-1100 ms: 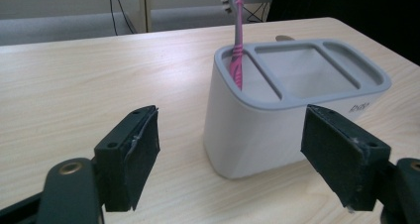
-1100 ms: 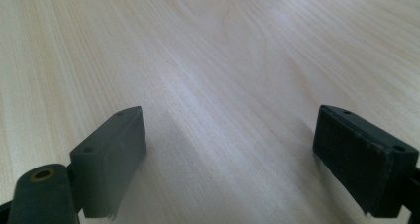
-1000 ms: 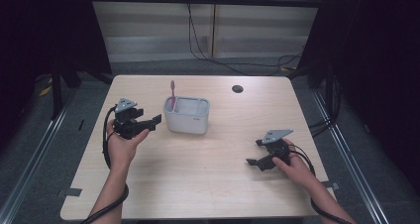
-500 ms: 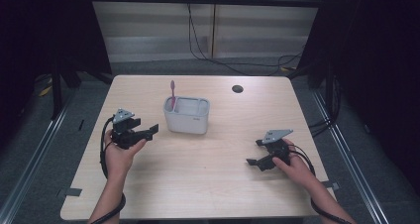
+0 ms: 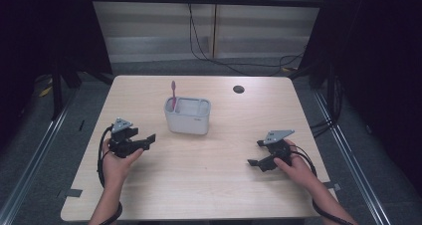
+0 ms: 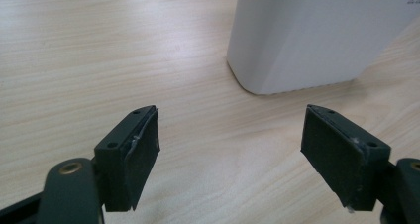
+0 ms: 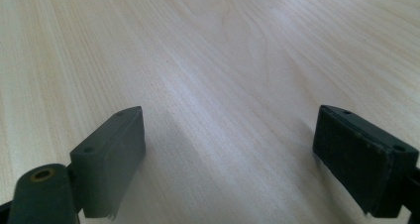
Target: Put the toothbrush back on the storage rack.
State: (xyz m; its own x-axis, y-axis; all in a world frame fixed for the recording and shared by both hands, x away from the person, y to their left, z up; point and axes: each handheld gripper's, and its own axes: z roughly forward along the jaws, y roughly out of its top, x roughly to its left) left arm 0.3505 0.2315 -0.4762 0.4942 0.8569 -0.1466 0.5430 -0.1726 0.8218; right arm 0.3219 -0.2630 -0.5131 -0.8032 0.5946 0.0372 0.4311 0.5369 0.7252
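Just right of left gripper (image 5: pixel 147 141) stands holder (image 5: pixel 187 116).

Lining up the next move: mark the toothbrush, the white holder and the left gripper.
pink toothbrush (image 5: pixel 173 93), high view, handle.
white holder (image 5: pixel 187 123), high view, front wall.
left gripper (image 5: pixel 149 140), high view, between its fingertips.

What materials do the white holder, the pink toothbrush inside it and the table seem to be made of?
The holder looks like matte white plastic: smooth walls, rounded moulded corners. The toothbrush is probably plastic, judging by its even pink colour; it is too small to be sure. The table shows pale wood grain, possibly a laminate, with a soft sheen.
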